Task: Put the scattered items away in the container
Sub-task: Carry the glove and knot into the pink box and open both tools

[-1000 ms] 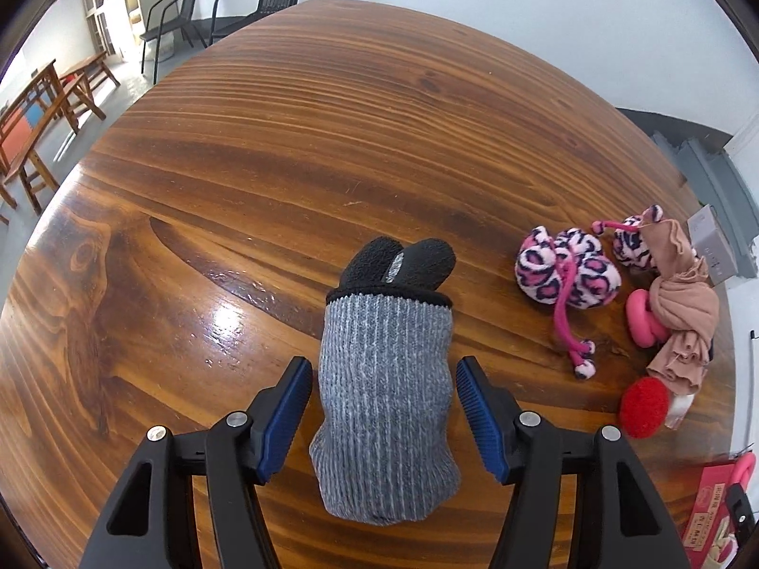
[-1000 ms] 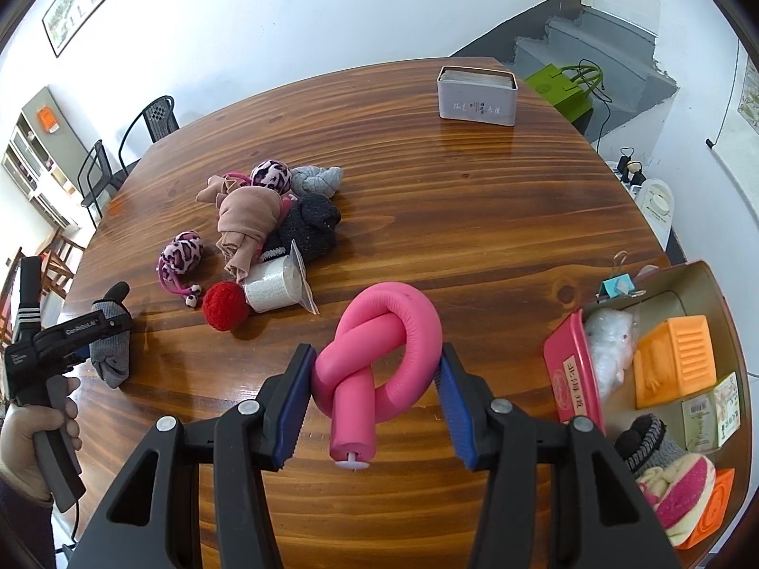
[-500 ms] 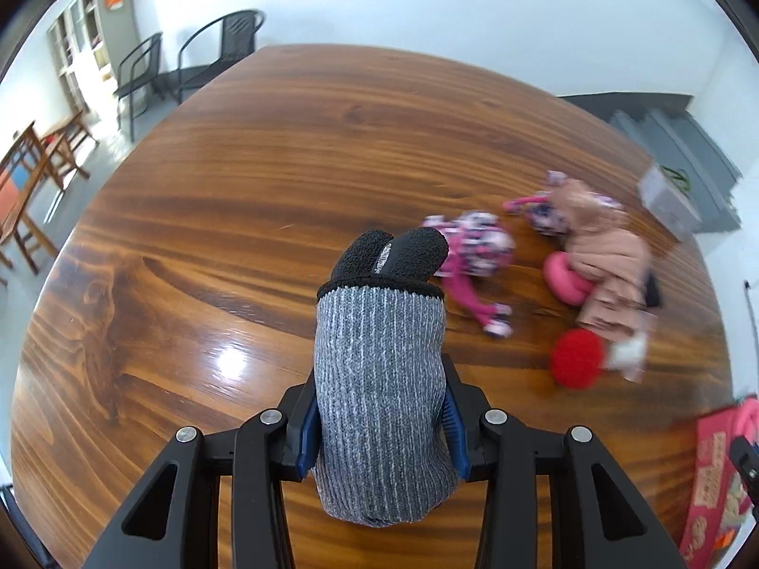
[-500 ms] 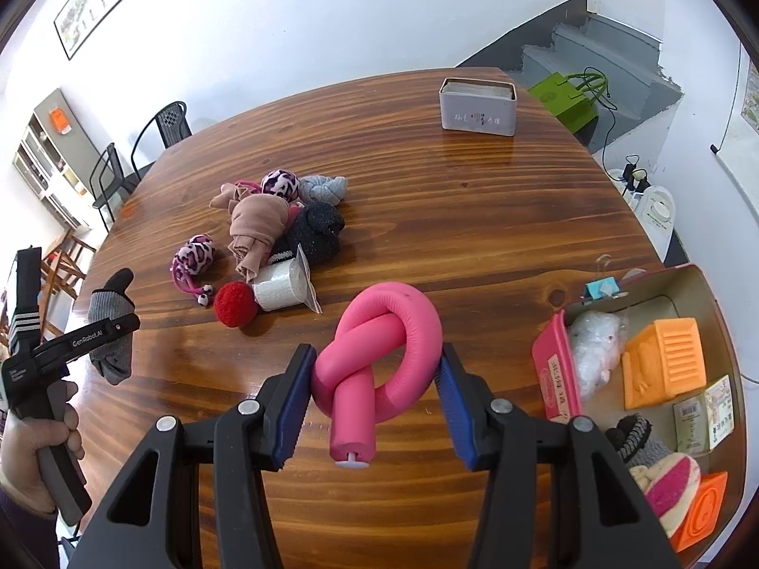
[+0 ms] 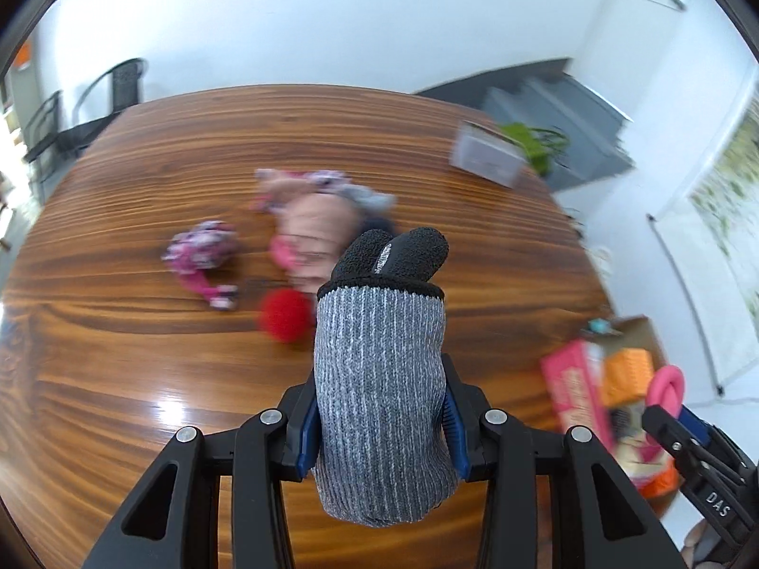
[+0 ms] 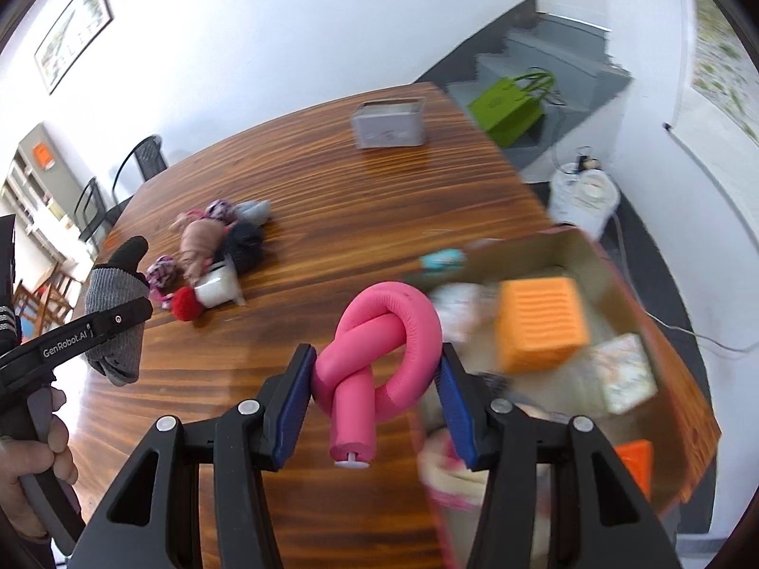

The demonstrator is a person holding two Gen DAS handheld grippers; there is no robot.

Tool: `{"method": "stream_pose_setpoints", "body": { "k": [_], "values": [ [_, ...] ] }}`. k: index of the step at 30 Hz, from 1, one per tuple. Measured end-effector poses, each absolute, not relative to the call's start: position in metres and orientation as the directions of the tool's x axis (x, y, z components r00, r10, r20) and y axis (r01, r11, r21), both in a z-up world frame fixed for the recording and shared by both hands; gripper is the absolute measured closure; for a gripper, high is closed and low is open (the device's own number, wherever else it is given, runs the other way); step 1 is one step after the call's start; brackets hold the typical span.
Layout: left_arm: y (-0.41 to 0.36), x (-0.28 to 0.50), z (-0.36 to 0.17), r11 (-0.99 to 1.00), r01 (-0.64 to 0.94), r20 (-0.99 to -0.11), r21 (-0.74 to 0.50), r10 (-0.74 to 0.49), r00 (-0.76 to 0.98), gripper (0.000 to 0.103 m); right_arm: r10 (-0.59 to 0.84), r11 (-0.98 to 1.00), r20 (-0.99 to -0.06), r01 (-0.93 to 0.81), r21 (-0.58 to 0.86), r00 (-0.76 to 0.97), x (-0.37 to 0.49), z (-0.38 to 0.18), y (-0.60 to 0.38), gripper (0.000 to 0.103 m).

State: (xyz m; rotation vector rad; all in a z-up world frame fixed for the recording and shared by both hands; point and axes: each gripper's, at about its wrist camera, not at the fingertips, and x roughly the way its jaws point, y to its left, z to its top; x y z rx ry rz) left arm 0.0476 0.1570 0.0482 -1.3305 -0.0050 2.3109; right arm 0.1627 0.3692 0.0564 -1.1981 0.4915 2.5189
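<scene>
Both tools are loaded. Left tool (image 5: 379, 431): I find its pads pressed onto the lower body of a grey knitted glove (image 5: 379, 408), black fingertips pointing away from me; the jaws have just been closing, and the glove is now pinched between them and carried clear of the counter (image 5: 142, 370). Right tool (image 6: 374, 398): I find it clamped on a pink foam rod tied in a knot (image 6: 379, 355), gripped across the loop so that the free end hangs toward me (a hold across the bulk, which I judge keeps the springy foam from slipping).

Just beyond the right tool sits the cardboard box (image 6: 569, 242), the container, already holding an orange block (image 6: 541, 327) and other goods too blurred to identify. The knot hangs at the box's near edge; I judge the drop is imminent, with the glove to follow.

Further out on the counter the unsorted heap remains: a red pompom (image 6: 187, 303), a white cup (image 6: 218, 287), a beige cloth (image 6: 199, 239), a leopard-print piece (image 6: 161, 272). A grey tin (image 6: 389, 123) stands at the far edge, well apart.
</scene>
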Motion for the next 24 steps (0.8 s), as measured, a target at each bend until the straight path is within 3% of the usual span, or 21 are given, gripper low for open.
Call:
{"method": "stream_pose_setpoints", "body": {
  "k": [12,24],
  "values": [
    [0.284,0.125,0.070,-0.734,-0.639,-0.798,-0.231,0.518,-0.307,0.060,0.241,-0.814,-0.784,-0.559,0.158,-0.572,0.240,0.062,0.443,0.048],
    [0.342,0.153,0.070,-0.675,-0.712,-0.795,-0.194,0.533,-0.289,0.060,0.237,-0.812,-0.776,-0.557,0.172,-0.585,0.254,0.059,0.459,0.048]
  ]
}}
